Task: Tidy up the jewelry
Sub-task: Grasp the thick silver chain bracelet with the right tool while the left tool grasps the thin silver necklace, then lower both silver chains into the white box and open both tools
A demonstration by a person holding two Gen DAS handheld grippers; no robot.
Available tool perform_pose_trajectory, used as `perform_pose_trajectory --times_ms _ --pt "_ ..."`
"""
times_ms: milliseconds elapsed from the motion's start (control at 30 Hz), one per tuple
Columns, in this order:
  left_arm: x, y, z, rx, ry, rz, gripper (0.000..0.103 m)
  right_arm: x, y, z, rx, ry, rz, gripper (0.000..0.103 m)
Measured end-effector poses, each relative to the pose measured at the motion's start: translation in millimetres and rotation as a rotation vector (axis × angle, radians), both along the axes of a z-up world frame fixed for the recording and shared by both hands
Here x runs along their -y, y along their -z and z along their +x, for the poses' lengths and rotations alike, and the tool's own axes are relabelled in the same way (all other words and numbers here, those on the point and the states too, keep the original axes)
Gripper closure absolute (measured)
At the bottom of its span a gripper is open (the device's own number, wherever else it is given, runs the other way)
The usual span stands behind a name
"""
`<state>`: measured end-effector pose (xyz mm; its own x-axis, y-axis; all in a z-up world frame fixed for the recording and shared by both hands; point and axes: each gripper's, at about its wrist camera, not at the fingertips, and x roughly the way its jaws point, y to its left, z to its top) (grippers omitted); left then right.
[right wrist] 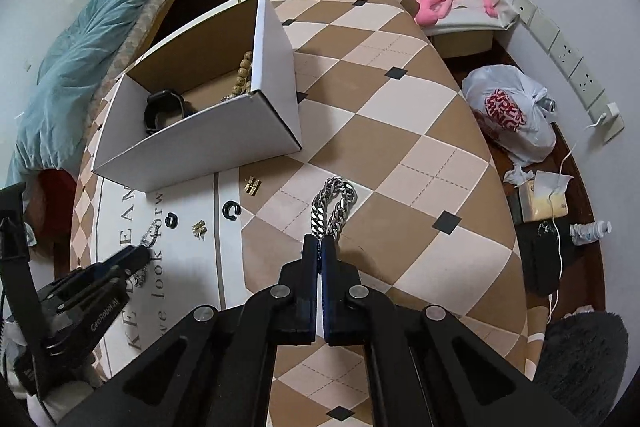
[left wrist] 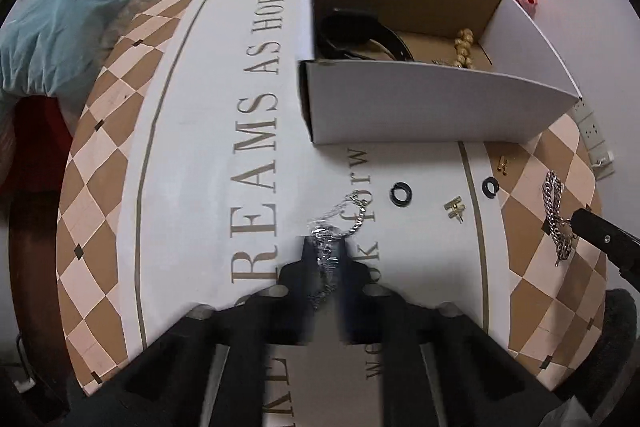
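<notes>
Jewelry is pinched in both tools at once: the right gripper (right wrist: 321, 247) has its fingers pressed together on the near end of a heavy silver chain (right wrist: 334, 203), whose doubled length runs straight away from the fingertips across the checkered tablecloth (right wrist: 420, 115), its looped end farthest out. The left gripper (left wrist: 326, 247) is clamped on a thin, sparkly silver necklace (left wrist: 340, 217) that trails off to the far right over the printed lettering (some of it bunches between the fingers and blurs, so how much is held is hard to tell). Beyond both lies the white cardboard box (right wrist: 208, 143), already holding a black watch (right wrist: 164, 107) and a string of wooden beads (right wrist: 242, 75); it sits far and left of the right gripper, and directly ahead, slightly right, of the left one. So the left hand looks to have the shorter path to the box. Loose between grippers and box are two black rings (left wrist: 401, 194) and small gold earrings (left wrist: 454, 209).
</notes>
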<state>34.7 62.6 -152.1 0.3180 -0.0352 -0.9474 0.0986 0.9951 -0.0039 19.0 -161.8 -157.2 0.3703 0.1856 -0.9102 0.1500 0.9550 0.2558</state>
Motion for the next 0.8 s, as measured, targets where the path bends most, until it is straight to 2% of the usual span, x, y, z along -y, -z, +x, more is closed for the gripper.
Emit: perform_pose_trajectory --times_ms 200,267,600,667,800 --pt "-7.3 -4.8 -6.4 -0.007 -0.009 -0.074 0.099 -2.9 -12.1 -1.1 0.019 -0.008 0.032 0.102" --pt "-13.4 -14.2 -10.4 0.000 -0.021 -0.124 0.099 -5.5 -21.1 -1.6 0.033 -0.017 0.055 0.102" --pt "-34.8 -86.4 -6.0 0.079 -0.045 -0.289 0.100 -14.8 -67.5 1.8 0.105 -0.059 0.194 0.102" --pt "-32.0 -107.6 0.0 0.102 -0.031 -0.333 0.100 -16.9 -85.8 6.3 0.135 -0.081 0.212 0.102" --pt "-25.8 -138.1 15.1 0.147 0.000 -0.370 0.100 -21.0 -121.3 20.8 0.199 -0.123 0.218 0.102"
